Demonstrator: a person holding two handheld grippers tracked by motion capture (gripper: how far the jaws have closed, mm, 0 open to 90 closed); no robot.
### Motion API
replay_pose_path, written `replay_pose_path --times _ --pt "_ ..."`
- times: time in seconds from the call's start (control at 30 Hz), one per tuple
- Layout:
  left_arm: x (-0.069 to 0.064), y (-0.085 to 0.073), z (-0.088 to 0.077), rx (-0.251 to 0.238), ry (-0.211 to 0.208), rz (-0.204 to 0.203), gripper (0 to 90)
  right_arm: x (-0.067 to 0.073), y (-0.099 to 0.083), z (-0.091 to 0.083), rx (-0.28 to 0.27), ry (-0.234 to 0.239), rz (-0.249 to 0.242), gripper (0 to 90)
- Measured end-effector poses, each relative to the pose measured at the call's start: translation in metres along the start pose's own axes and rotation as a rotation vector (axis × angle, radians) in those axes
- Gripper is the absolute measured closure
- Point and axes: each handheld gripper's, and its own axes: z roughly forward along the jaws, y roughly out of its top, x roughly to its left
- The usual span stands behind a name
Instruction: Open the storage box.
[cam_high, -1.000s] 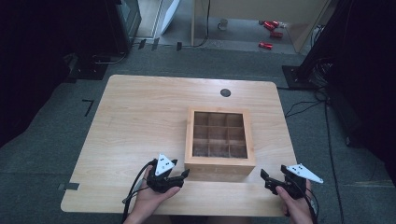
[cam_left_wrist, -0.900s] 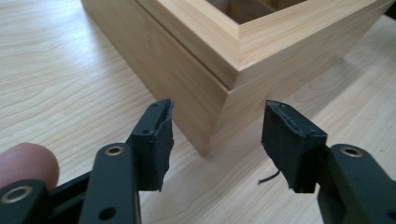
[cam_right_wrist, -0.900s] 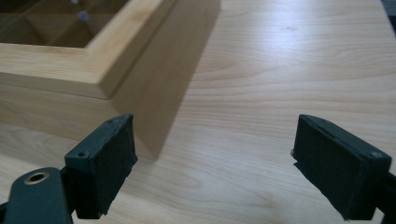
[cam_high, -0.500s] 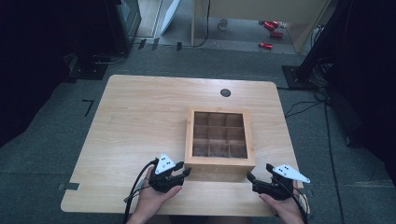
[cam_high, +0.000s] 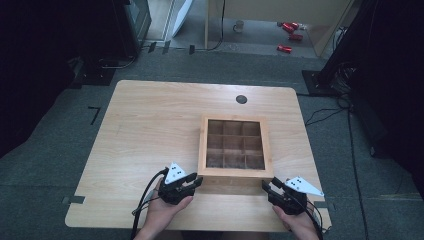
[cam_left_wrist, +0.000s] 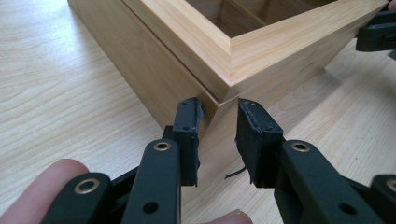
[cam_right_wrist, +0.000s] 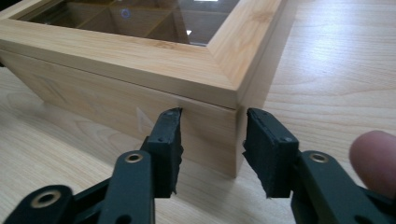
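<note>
Wooden box, glass lid, nine bare compartments

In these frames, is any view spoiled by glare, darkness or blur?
High view: dim and soft, with dark surroundings, though the wooden box reads clearly. Right gripper view: bright spots glare on the box's glass lid, and the near jaws look slightly soft. Left gripper view: evenly lit, with the fingertip at the bottom edge blurred.
</note>
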Motion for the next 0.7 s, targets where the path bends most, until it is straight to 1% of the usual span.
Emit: replay_pose_path --times 0.1,0.37,0.53,0.7 --pt "-0.0001 0.0012 -0.0019 -0.013 0.002 0.006 71.7 0.0000 0.0000 -0.0006 -0.005 0.002 0.006 57.5" --pt "0.0002 0.0024 -0.0028 -0.011 0.003 0.018 73.0 0.0006 0.0029 -0.0053 -0.039 0.004 0.018 59.5" --pt "0.0005 0.0028 -0.0030 -0.013 -0.001 0.021 73.0 0.0008 0.0030 -0.0052 -0.043 0.001 0.016 59.7" --pt "0.0002 0.0043 -0.0042 -0.024 -0.004 0.027 72.8 0.0018 0.0038 -0.0065 -0.061 -0.003 0.009 59.7"
